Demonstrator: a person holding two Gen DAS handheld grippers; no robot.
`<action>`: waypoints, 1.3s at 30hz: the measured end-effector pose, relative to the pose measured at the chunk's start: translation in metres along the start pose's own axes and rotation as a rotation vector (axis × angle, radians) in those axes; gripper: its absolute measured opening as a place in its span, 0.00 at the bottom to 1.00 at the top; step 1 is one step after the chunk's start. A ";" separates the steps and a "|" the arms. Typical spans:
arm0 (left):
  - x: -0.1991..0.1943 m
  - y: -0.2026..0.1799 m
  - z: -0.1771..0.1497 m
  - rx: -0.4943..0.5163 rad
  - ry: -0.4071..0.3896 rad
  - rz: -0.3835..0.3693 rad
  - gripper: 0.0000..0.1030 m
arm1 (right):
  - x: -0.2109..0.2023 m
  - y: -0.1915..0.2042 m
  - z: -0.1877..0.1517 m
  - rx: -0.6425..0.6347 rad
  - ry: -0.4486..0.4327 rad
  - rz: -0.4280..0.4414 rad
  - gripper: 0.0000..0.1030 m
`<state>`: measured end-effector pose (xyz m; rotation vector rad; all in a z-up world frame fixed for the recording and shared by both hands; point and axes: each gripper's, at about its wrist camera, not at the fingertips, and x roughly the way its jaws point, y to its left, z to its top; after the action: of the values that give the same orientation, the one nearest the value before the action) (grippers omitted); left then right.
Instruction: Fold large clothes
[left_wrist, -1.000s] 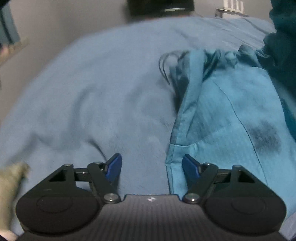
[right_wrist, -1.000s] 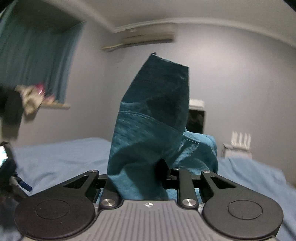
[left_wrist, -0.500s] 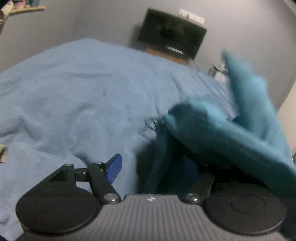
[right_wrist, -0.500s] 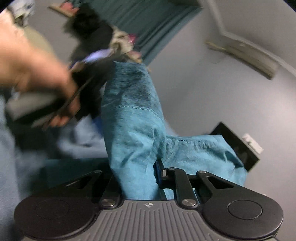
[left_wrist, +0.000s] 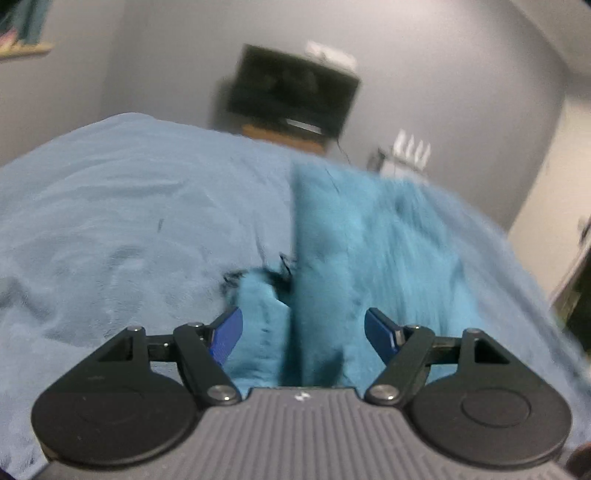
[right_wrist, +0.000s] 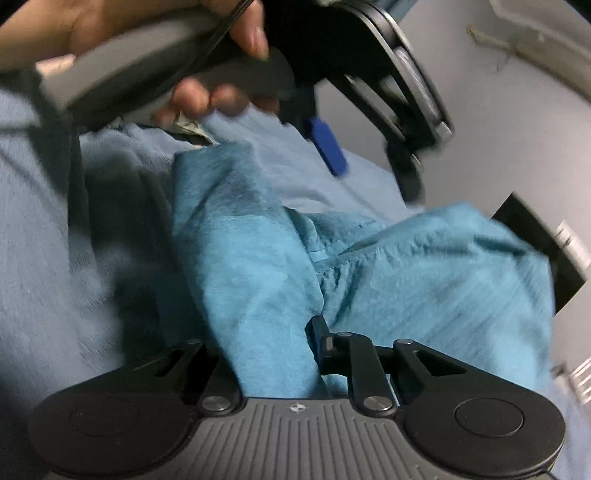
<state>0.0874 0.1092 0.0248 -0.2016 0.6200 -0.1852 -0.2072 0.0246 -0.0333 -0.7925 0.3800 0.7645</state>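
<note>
Teal garment (left_wrist: 369, 258) on light-blue blanket (left_wrist: 129, 221); blue finger pads (left_wrist: 225, 336)

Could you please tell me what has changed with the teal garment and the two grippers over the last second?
The right gripper swung the teal garment down from mid-air toward the blue bedspread, and the cloth now drapes in front of the left gripper, which has tilted up. The right jaws stayed clamped on the fabric; the left jaws stayed open, holding nothing.

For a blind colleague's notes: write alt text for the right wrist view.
The right tongs are shut on a bunched teal garment, which spills rightward over a light blue bedspread. Above, a hand holds the left tongs, one blue fingertip showing. Grey wall behind; the image is motion-blurred.
</note>
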 end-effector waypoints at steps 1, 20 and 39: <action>0.010 -0.005 -0.003 0.040 0.028 0.025 0.70 | -0.001 0.001 -0.002 0.023 -0.002 0.016 0.19; 0.052 0.019 -0.015 0.064 0.162 0.144 0.68 | -0.140 -0.110 -0.029 0.627 -0.223 0.136 0.45; 0.005 -0.018 -0.001 0.188 -0.036 -0.026 0.68 | 0.078 -0.178 -0.031 0.611 -0.002 -0.061 0.43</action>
<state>0.0891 0.0902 0.0257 -0.0315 0.5605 -0.2631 -0.0245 -0.0435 -0.0098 -0.2279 0.5501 0.5457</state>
